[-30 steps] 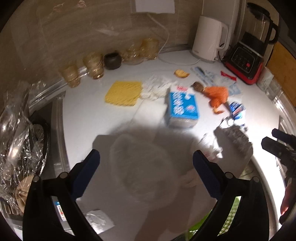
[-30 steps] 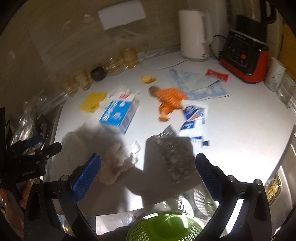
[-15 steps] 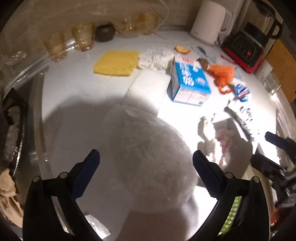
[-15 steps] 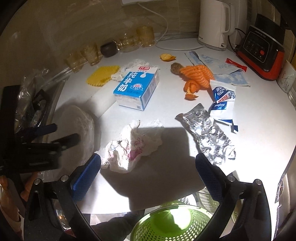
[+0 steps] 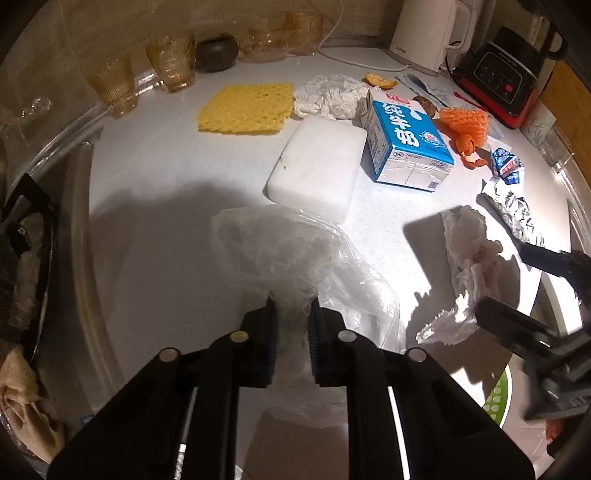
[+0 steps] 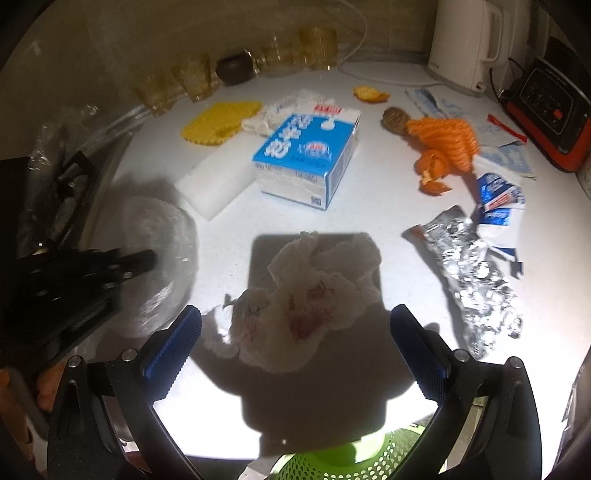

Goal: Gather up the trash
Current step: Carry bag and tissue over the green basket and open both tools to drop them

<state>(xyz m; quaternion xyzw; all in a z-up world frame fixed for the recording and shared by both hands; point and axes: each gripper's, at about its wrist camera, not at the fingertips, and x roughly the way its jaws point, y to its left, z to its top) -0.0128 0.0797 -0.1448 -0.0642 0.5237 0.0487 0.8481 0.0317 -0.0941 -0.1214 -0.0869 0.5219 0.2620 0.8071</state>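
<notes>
My left gripper (image 5: 291, 314) is shut on a clear plastic bag (image 5: 295, 254) lying on the white counter; the bag also shows in the right wrist view (image 6: 159, 258). My right gripper (image 6: 295, 332) is open, its jaws either side of a crumpled, red-stained paper napkin (image 6: 314, 288), which also shows in the left wrist view (image 5: 469, 258). Other trash lies beyond: a blue milk carton (image 6: 308, 155), crumpled foil (image 6: 472, 269), orange peel and netting (image 6: 443, 144), a blue-white wrapper (image 6: 498, 199) and white tissue (image 5: 328, 94).
A white foam block (image 5: 317, 170) and yellow sponge cloth (image 5: 247, 107) lie mid-counter. Amber glasses (image 5: 170, 62) line the back wall, with a white kettle (image 5: 424, 33) and a red-black appliance (image 5: 506, 74) at right. A green basket (image 6: 354, 465) is below the counter's front edge. A sink (image 5: 26, 258) is at left.
My left gripper has dropped to the plastic bag and closed on it. My right gripper has moved down and forward until its jaws flank the stained napkin.
</notes>
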